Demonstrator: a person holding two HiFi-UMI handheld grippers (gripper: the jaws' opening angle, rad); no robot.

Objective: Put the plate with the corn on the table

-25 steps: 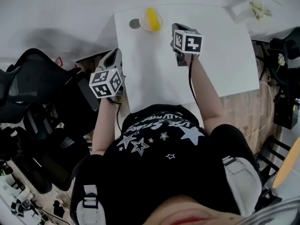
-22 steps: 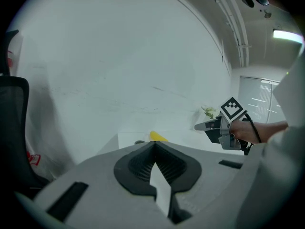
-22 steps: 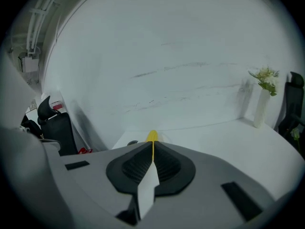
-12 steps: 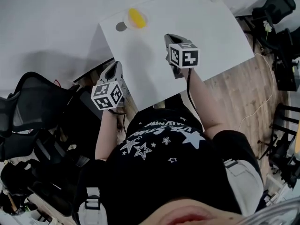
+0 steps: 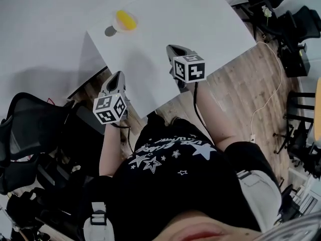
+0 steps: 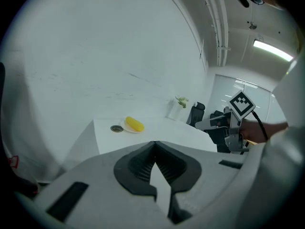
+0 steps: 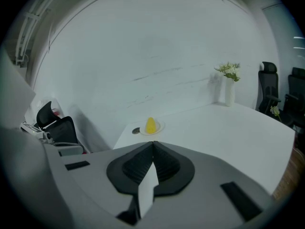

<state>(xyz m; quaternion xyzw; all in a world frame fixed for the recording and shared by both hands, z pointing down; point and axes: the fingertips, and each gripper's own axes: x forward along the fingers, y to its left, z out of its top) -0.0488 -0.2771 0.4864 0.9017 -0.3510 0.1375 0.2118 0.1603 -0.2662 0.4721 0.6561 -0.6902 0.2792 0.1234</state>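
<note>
In the head view, I see the plate with the corn (image 5: 124,20) at the far corner of the white table (image 5: 200,24), with a small dark disc (image 5: 110,31) just beside it. My left gripper (image 5: 117,76) and right gripper (image 5: 173,48) hang well short of it.

In the left gripper view, the jaws are pressed together and empty, and the plate lies ahead.

In the right gripper view, the jaws are likewise closed on nothing. The plate is straight ahead, and a vase of flowers (image 7: 229,87) stands far to the right.

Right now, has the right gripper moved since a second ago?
Yes. The right gripper has drawn back from the plate, toward the table's near edge.
</note>
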